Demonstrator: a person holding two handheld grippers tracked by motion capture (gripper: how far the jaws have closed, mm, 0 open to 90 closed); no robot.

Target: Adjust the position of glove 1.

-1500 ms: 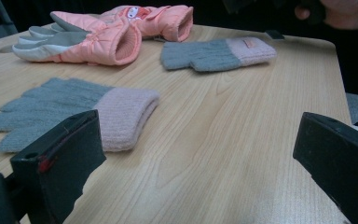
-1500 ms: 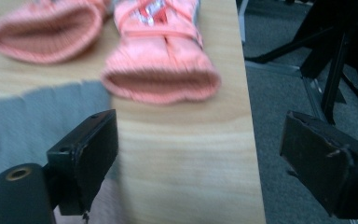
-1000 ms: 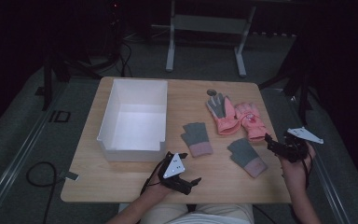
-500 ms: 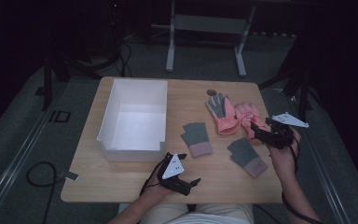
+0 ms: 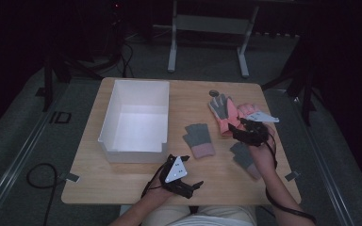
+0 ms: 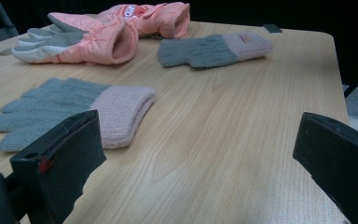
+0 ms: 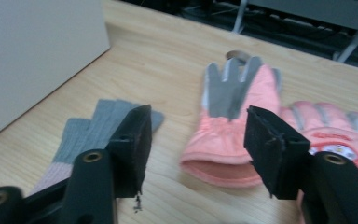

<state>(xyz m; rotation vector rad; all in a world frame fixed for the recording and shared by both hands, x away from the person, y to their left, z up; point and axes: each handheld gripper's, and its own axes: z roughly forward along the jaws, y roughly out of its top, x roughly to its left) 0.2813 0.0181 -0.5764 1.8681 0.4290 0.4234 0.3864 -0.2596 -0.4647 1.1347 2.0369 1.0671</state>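
Four gloves: two pink padded ones and two grey knit ones lie on my desk (image 5: 122, 188), to the right of the white bin (image 5: 134, 117).
Right hand-held gripper (image 5: 245, 133): I hold it over the cuff end of the left pink glove (image 7: 230, 126); its jaws have just been closing, yet they stand apart with nothing pressed between them, the cuff showing in the gap beyond them.
Second pink glove (image 7: 335, 133): just beside the first, to its right, partly behind my right jaw.
Near grey glove (image 5: 199, 140): between the bin and the pink pair, fingers pointing away from me, pink cuff toward me.
Far grey glove (image 5: 244, 157): under my right forearm, partly hidden by it.
Left hand-held gripper (image 5: 181, 181): rests near the front edge of the desk, jaws wide and released, holding nothing.
In the way: the grey glove lies close on my right gripper's left; the bin wall stands farther left.
Edges: the right edge of the desk is near the pink gloves.
Open room: bare wood between the near grey glove and my left gripper, and along the front edge.
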